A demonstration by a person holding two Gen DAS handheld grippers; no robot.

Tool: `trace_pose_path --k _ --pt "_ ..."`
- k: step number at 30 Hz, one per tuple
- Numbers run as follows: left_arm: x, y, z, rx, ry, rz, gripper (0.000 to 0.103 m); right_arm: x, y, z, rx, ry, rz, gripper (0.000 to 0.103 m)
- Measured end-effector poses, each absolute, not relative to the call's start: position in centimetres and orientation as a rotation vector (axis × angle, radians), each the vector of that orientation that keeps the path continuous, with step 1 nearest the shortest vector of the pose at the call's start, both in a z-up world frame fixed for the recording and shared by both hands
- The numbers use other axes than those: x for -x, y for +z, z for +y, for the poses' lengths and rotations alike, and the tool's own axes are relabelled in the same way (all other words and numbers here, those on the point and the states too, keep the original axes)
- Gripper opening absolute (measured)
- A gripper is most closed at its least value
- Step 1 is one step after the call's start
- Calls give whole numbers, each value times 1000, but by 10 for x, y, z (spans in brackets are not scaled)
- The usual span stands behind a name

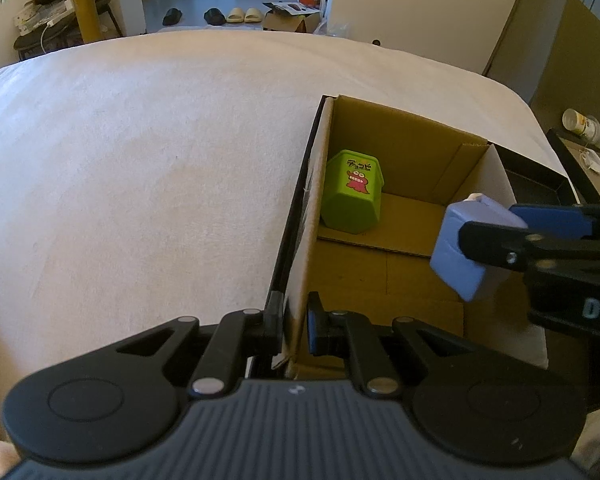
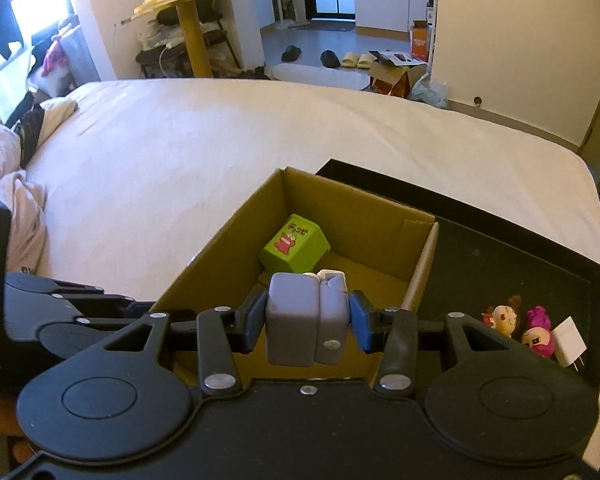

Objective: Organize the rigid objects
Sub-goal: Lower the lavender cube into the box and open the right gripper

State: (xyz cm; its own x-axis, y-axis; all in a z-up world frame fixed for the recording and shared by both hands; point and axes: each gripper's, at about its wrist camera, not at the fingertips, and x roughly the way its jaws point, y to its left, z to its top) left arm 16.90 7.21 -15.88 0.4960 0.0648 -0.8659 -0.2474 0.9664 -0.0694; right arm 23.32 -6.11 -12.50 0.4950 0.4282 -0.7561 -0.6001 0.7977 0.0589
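On a white bed (image 2: pixel 220 152), the right gripper (image 2: pixel 306 320) pinches a blue block (image 2: pixel 304 316) directly above the open box (image 2: pixel 352 204); the left gripper (image 1: pixel 294 324) clamps the box's wall.

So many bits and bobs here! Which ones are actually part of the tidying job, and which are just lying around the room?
Part of the job:
cardboard box
green cartoon container inside it
blue-grey block, held by the right gripper
left gripper, clamping the box wall
two dolls and white charger in the black tray

Just lying about:
slippers
clothes on the bed
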Motion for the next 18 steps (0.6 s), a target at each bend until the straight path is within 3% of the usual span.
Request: trace_pose_path --k 11,18 --pt "-169 -159 72 196 191 1037 10 -243 -137 -51 361 598 809 44" --pt "-171 -159 70 187 185 1034 11 -241 -132 -55 414 544 745 52"
